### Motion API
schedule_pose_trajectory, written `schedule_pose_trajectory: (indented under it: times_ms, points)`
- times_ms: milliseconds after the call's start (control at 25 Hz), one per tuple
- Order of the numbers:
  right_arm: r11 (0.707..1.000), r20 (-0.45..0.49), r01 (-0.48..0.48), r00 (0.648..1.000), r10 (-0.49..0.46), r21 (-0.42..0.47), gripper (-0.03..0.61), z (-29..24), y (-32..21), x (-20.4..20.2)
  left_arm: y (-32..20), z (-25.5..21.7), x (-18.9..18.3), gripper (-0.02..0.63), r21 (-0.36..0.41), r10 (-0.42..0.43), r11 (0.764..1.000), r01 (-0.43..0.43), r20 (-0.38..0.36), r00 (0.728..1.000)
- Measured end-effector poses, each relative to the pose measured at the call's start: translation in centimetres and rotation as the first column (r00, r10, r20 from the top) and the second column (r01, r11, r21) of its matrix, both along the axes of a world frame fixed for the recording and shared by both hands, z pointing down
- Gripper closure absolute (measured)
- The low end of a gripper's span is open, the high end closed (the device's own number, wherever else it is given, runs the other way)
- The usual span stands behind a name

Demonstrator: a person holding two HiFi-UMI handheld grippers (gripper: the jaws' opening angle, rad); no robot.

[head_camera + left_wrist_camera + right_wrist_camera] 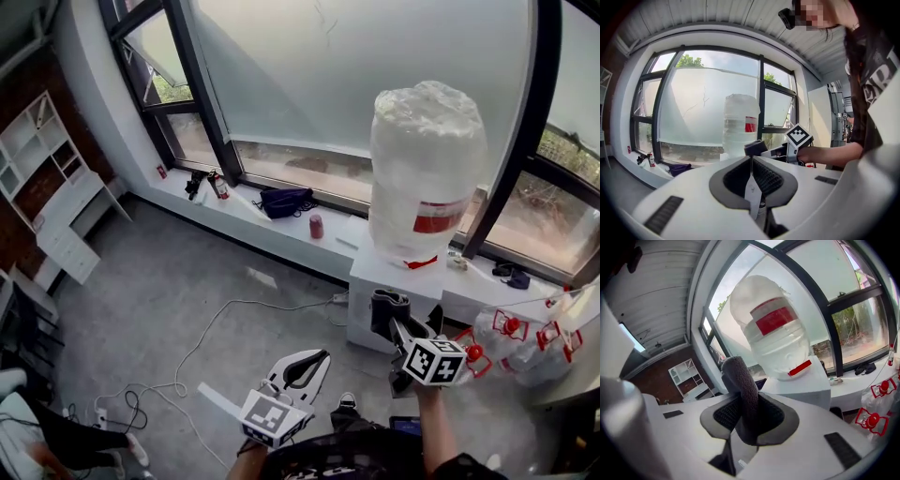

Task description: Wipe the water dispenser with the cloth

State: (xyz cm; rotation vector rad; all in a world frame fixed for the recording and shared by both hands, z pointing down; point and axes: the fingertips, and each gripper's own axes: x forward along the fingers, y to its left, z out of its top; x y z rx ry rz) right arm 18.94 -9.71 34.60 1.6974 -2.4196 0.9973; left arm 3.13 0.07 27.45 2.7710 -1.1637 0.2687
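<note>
Grey cloth (739, 380), clamped in my right gripper's (392, 317) jaws with its end free to wipe the water dispenser (398, 279) ahead; left gripper (306, 365) jaws closed, empty, held clear.

Red bottle label (439, 217): is showing no legible print.
Right marker cube (434, 360): is carrying black-and-white square codes, no letters.
Left marker cube (272, 417): is carrying the same.
Shirt print (877, 84): is showing partial white letters, unreadable.
</note>
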Motion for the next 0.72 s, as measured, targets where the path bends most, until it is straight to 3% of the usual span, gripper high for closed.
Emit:
schedule_pose_trajectory:
  times_ms: [200,480,720]
  points:
    - [0.999,0.029,-0.008,1.0,0.009,-0.053,0.474,3.5,-6.5,-0.3,-4.7,0.5,0.8,0.594,-0.014,-0.028,0.999,0.028,0.016,0.999]
    - [0.98,0.056,-0.11,0.991,0.12,-0.169,0.474,7.8,-11.7,-0.8,-8.4,0.7,1.1,0.594,-0.048,-0.061,0.997,0.062,0.013,0.998]
    - [0.948,0.181,-0.168,0.958,0.222,-0.271,0.474,9.7,-14.7,-2.6,-9.8,0.4,1.6,0.594,-0.059,-0.016,0.998,0.017,0.027,1.0]
